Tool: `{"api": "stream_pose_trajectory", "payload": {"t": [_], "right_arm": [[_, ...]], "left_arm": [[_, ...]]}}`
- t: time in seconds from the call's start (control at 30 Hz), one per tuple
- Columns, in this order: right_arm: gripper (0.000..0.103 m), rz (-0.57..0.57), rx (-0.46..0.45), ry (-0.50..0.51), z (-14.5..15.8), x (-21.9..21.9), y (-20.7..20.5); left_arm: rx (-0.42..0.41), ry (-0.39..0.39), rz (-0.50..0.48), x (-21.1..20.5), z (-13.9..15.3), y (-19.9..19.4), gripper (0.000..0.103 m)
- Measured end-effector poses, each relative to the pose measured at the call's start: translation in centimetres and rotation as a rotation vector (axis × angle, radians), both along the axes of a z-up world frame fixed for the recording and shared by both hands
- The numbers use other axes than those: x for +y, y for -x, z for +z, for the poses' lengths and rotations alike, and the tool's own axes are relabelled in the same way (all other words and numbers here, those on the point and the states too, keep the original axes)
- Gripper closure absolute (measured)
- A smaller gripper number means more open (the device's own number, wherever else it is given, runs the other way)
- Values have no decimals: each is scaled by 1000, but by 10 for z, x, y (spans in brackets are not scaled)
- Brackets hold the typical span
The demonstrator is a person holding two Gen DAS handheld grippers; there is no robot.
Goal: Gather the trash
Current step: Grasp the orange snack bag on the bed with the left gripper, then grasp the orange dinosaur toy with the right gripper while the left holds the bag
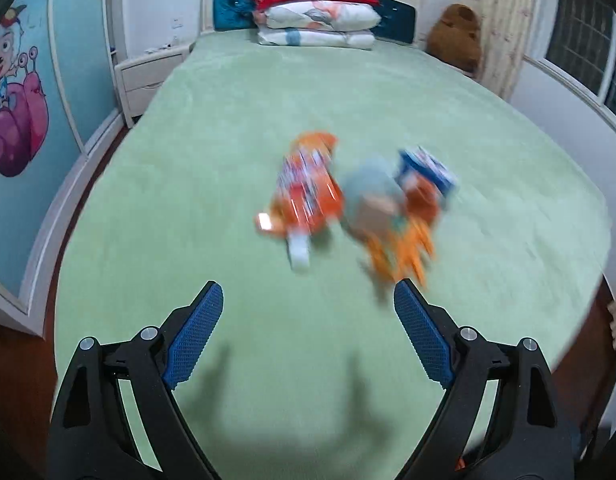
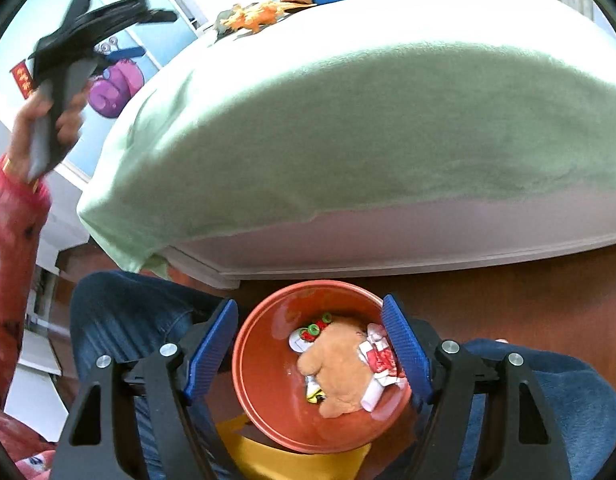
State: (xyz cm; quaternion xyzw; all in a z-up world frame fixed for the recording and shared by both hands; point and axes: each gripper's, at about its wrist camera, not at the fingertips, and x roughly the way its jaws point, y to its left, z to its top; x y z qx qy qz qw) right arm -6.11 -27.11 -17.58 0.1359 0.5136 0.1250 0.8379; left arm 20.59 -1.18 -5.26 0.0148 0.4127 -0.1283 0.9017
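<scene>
Both hand-held grippers gaped empty: your left (image 1: 308, 308) short of the bed's wrappers (image 1: 304, 192); your right (image 2: 310, 336) above the trash-filled red bin (image 2: 264, 380).

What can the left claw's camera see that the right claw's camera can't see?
Only the left wrist view shows the headboard, the stacked pillows, a brown teddy bear and the left claw open and empty from close up.

Only the right wrist view shows the red bin on the floor with trash in it, the open right claw above it, and the person's hand.

Both show the green bed cover and the orange wrappers lying on it.
</scene>
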Motion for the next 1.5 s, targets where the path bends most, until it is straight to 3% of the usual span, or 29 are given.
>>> {"api": "stream_pose_trajectory", "payload": {"t": [0.27, 0.5, 0.53, 0.6, 0.73, 0.87, 1.13, 1.3, 1.37, 1.5], "right_arm": [[30, -23, 15, 14, -4, -6, -9], [30, -63, 43, 18, -10, -19, -17], [30, -67, 45, 18, -11, -21, -18], [30, -70, 47, 16, -13, -22, -20], [30, -61, 37, 8, -10, -21, -20], [30, -36, 3, 2, 1, -17, -25], [29, 30, -99, -9, 33, 3, -37], [27, 57, -171, 10, 56, 18, -68], [20, 48, -198, -25, 68, 23, -84], [20, 20, -207, -119, 89, 31, -138]], "left_arm": [[165, 78, 32, -16, -13, -122, 18], [299, 50, 87, -30, -45, -170, 18], [314, 48, 92, -30, -50, -170, 21], [319, 14, 106, -32, -56, -169, 54], [282, -12, 144, -19, -51, -153, 61], [242, 13, 129, -2, -38, -129, 62], [137, 33, 83, 42, -10, -39, 62], [95, 49, 52, 55, -12, 13, 62], [93, 69, 44, 63, -15, 34, 62], [88, 89, 61, 74, -25, 60, 62]]}}
